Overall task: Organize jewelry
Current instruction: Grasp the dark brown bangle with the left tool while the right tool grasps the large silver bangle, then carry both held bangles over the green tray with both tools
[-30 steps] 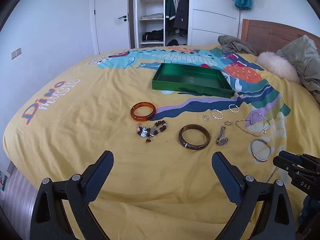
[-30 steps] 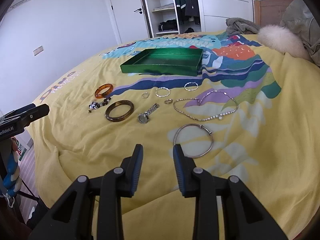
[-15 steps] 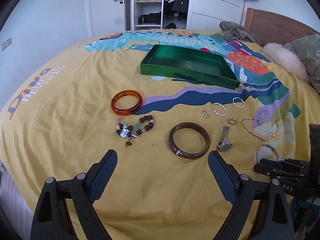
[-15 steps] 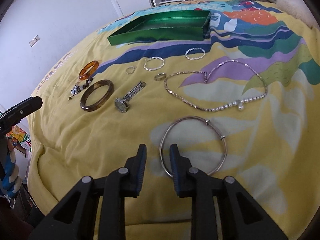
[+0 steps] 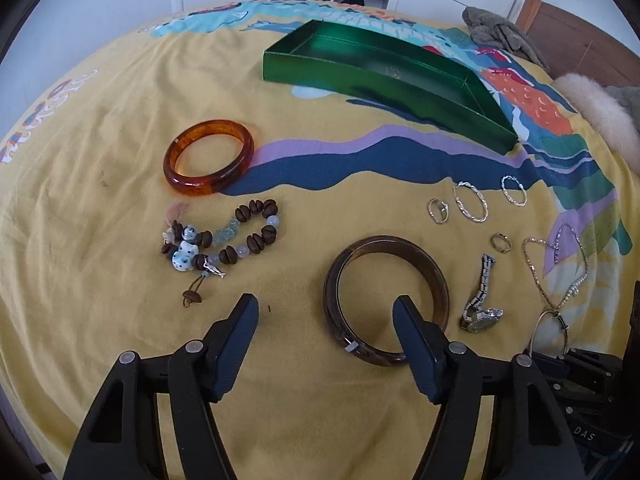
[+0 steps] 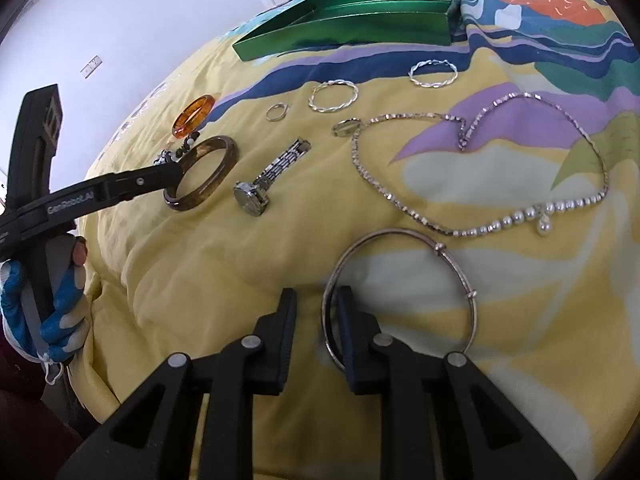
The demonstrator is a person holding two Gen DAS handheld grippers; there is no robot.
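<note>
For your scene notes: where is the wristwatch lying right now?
In the right wrist view, the wristwatch lies left of centre on the yellow bedspread, between the dark brown bangle and the necklace.

Glossy amber bangle (image 5: 209, 157), cloth bedspread (image 5: 100, 184)

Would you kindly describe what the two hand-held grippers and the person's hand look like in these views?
Both are matte black plastic. The left hand-held gripper and the right hand-held gripper each have two flat, tapering fingers on triangular cut-out arms with silver rivets. The left one carries white "GenRobot.AI" lettering along its side. The hand holding it wears a blue-and-white glove. No cables show.
</note>
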